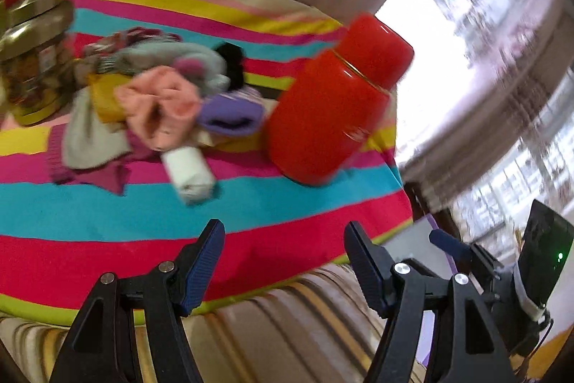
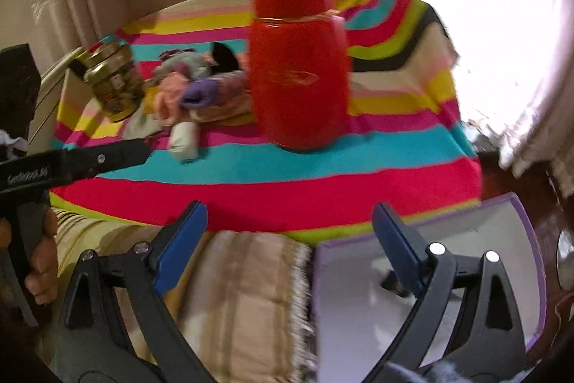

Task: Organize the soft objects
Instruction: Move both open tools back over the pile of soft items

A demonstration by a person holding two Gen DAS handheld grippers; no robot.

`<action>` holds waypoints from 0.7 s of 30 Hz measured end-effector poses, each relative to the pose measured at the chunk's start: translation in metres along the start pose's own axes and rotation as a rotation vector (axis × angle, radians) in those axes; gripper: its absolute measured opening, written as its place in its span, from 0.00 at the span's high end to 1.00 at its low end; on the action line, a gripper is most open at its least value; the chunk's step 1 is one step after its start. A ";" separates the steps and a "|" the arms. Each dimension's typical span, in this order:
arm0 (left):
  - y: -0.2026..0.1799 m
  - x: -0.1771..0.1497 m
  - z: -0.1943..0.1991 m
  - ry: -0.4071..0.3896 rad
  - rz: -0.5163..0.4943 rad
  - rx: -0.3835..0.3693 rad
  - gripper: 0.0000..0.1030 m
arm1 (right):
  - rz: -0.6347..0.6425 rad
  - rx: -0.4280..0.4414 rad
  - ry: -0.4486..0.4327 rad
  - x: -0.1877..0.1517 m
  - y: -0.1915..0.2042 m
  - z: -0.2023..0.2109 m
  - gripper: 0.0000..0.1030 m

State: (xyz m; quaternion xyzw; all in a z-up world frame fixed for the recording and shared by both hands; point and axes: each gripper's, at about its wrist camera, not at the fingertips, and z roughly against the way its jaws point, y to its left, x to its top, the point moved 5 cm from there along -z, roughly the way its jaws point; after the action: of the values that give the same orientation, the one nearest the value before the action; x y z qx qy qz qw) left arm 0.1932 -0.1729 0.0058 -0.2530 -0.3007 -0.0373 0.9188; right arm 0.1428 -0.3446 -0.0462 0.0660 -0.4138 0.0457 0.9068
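Red flask (image 1: 330, 99) w/ a rounded cap and thin gold band stands on the striped cloth (image 1: 107, 210); glossy, smooth, closed, so contents can't be told. In the right wrist view the flask (image 2: 299, 60) sits upright near the cloth's mid, just right of the soft pile.

Glass jar (image 1: 32, 60) w/ gold metal lid at the far left of the cloth; faceted lid, printed label, something brownish inside but too blurred to name. Same jar (image 2: 111, 81) looks tilted in the right view, maybe lens warp.

Purple-edged box (image 2: 430, 275), pale grey inside, open top, sits below the cloth's edge at right; right hand-held gripper (image 2: 290, 239) is partly over it. Nothing seen in its visible part.

Soft things: pile of socks (image 1: 161, 96) between jar and flask, on the cloth – pink knit, purple, grey fuzzy, black, yellow bits, all crumpled. A white rolled sock (image 1: 188, 174) lies just in front of the pile, cylinder shape.

Cloth is flat woven, bands of pink, teal, yellow, red. Under it a beige striped cover (image 2: 244, 293) w/ fringe.

Left hand-held gripper (image 1: 283, 261): jaws wide apart, empty, blue ribbed pads. Right one: also wide, empty.
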 end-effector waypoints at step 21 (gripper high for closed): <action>0.133 0.030 0.066 -0.181 0.254 0.122 0.32 | 0.283 0.013 -0.059 0.087 0.148 -0.099 0.08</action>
State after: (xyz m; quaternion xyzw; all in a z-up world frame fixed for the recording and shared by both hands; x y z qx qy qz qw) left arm 0.2115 -0.0227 0.0100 -0.2353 -0.3496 0.1205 0.8988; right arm 0.2529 -0.1807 -0.0325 0.0141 -0.4449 0.1740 0.8784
